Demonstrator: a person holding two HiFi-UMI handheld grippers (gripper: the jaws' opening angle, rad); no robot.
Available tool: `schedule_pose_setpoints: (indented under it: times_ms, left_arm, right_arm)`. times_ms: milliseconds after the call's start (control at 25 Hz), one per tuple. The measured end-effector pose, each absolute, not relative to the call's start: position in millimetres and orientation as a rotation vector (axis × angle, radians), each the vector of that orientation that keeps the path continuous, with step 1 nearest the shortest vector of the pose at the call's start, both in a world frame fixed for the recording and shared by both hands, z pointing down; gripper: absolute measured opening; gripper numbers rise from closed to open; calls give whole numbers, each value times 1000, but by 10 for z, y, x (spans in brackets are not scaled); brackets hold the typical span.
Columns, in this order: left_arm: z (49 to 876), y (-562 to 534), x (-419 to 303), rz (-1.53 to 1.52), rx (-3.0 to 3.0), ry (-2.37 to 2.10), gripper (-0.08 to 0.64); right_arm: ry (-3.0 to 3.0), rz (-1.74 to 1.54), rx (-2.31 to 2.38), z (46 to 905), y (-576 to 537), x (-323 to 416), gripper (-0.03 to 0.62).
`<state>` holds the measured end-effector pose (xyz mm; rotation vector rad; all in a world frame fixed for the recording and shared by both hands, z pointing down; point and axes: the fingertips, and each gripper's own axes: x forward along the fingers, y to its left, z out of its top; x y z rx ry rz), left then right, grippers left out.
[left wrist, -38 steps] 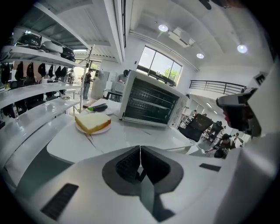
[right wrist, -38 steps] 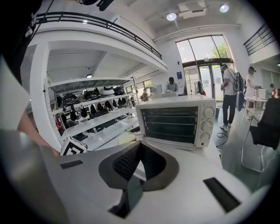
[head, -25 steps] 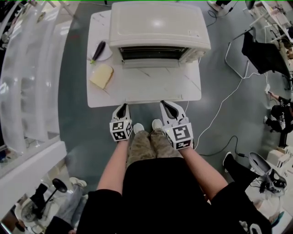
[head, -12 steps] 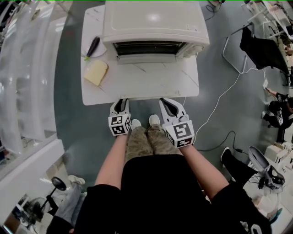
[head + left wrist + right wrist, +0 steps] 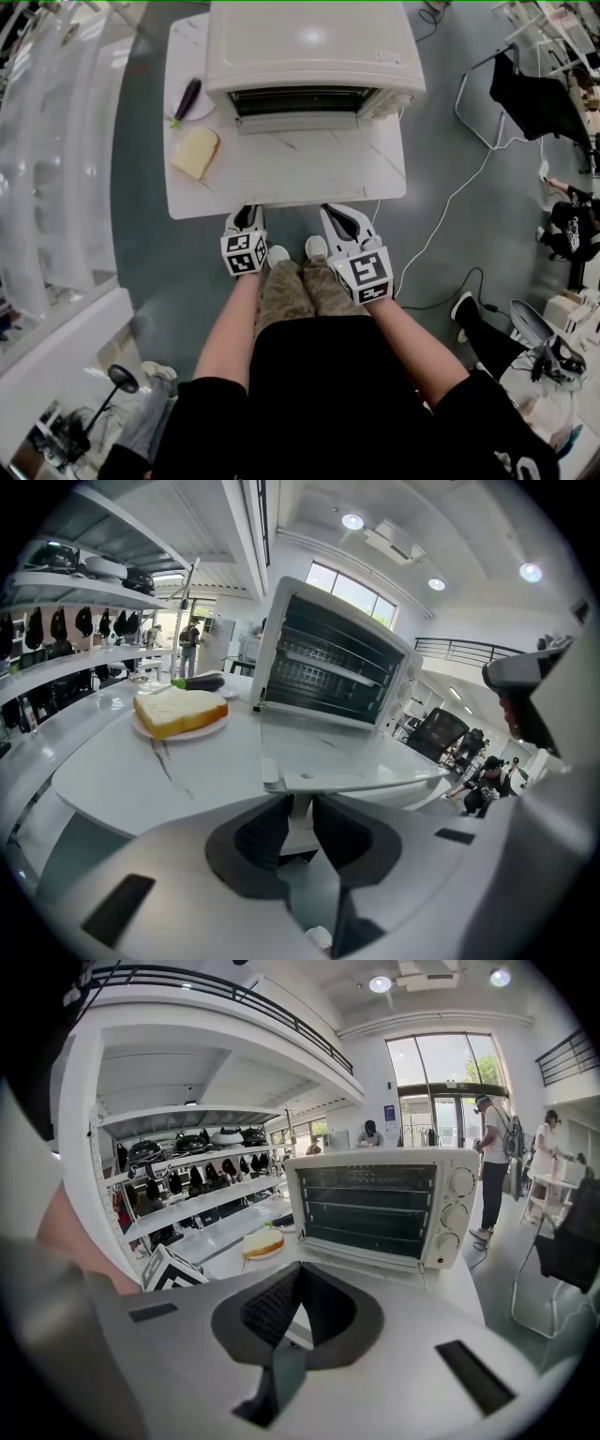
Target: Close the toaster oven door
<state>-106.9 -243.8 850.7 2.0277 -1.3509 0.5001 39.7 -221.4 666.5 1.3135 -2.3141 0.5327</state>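
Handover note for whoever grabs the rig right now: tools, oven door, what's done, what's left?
Left tool: jaws apart, just been closing a little, gripping nothing; at the table's near edge.
Right tool: shut, empty, beside it.
Toaster oven at the table's far side; its door lies open, racks showing.
Done: nothing on the door yet.
To do: reach in, likely swing the door up until shut.
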Motion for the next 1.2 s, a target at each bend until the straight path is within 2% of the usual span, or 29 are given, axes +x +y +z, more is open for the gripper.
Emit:
schedule_pose_setpoints:
  times_ms: [1200]
  left_arm:
    - [7941,-2452,-1061,611,1879,-1338,86]
  right_arm:
    - [-2344,457,1460,6085,-2305,652,21]
